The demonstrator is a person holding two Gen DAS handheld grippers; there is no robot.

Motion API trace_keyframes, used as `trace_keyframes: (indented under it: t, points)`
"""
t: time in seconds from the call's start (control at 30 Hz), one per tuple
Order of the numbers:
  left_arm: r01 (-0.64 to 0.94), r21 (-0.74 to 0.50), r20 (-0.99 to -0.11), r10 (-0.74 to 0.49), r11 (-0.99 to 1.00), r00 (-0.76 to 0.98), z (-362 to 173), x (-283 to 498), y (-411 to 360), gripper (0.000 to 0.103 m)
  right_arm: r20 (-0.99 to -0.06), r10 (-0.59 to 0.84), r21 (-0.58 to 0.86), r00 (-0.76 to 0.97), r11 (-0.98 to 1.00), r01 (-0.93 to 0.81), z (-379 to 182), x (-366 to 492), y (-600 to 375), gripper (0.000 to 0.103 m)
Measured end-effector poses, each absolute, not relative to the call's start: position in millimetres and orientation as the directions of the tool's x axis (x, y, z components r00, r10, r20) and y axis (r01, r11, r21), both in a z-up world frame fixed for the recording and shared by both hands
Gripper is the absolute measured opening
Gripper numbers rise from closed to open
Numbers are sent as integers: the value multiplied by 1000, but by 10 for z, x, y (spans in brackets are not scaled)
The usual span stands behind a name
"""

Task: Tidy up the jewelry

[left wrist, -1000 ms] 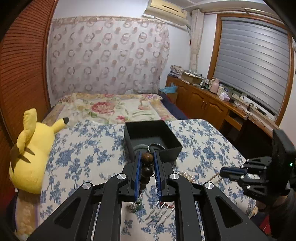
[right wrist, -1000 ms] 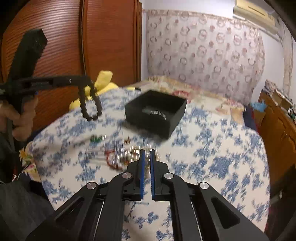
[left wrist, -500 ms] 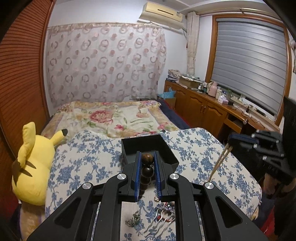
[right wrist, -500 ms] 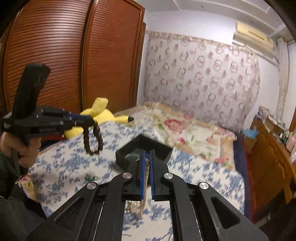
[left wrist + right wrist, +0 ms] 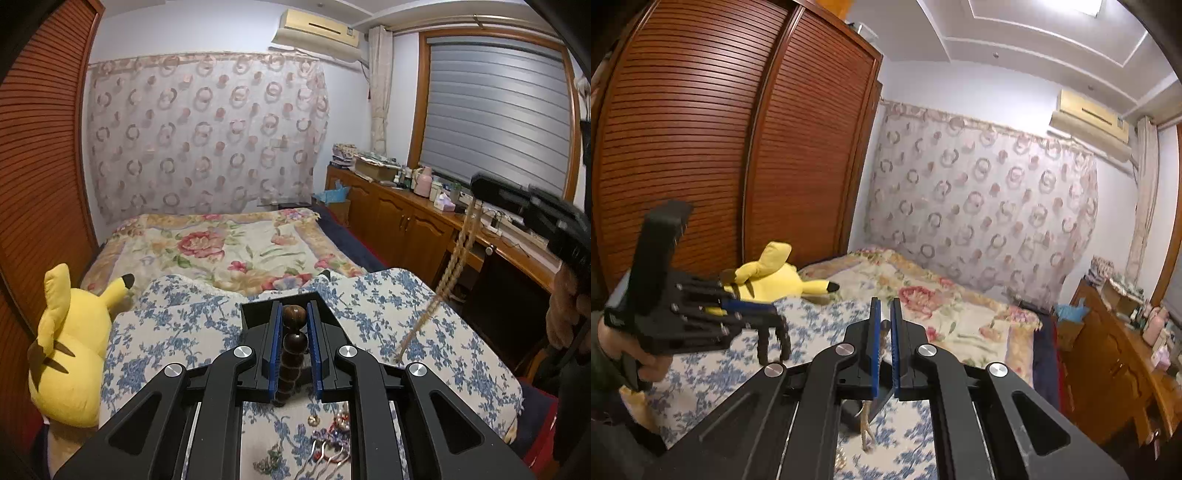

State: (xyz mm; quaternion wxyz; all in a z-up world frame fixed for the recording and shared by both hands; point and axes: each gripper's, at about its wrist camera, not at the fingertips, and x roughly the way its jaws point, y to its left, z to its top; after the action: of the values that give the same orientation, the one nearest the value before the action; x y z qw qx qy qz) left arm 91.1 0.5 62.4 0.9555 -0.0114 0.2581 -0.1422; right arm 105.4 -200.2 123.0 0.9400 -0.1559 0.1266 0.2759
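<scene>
Behind the left tongs (image 5: 294, 325), a black box (image 5: 255, 309) sits half hidden.

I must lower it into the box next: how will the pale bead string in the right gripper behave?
Probably floppy: the pale bead string hangs limp from the right gripper. Likely to sway; it looks blurred. Its tail may drag jewelry on the bedspread.

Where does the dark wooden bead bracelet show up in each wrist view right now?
Left wrist view: dark bead bracelet at centre, pinched between the left gripper's blue pads, hanging down in front of the black box.
Right wrist view: bracelet at lower left, dangling from the left gripper.
Shared landmark: yellow plush toy beside the wardrobe.
</scene>
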Motion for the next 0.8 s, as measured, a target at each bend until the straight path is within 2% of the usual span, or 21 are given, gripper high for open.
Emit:
trace_keyframes:
  t: [0.2,0.47,0.8]
  points:
    - [272,-104,-499,-287,957,817,618,1122,-20,12,-306,474,-248,825,797,-550,1386,1213,-1881,6]
    - [269,-113,-532,-287,956,797,442,1437,-74,12,-310,468,-247,828,801,-545,1314,1540,-1699,6]
    - [245,-149,-607,-284,958,742,-17,1752,-63,12,-376,428,-234,822,814,-531,916,2147,-1533,6]
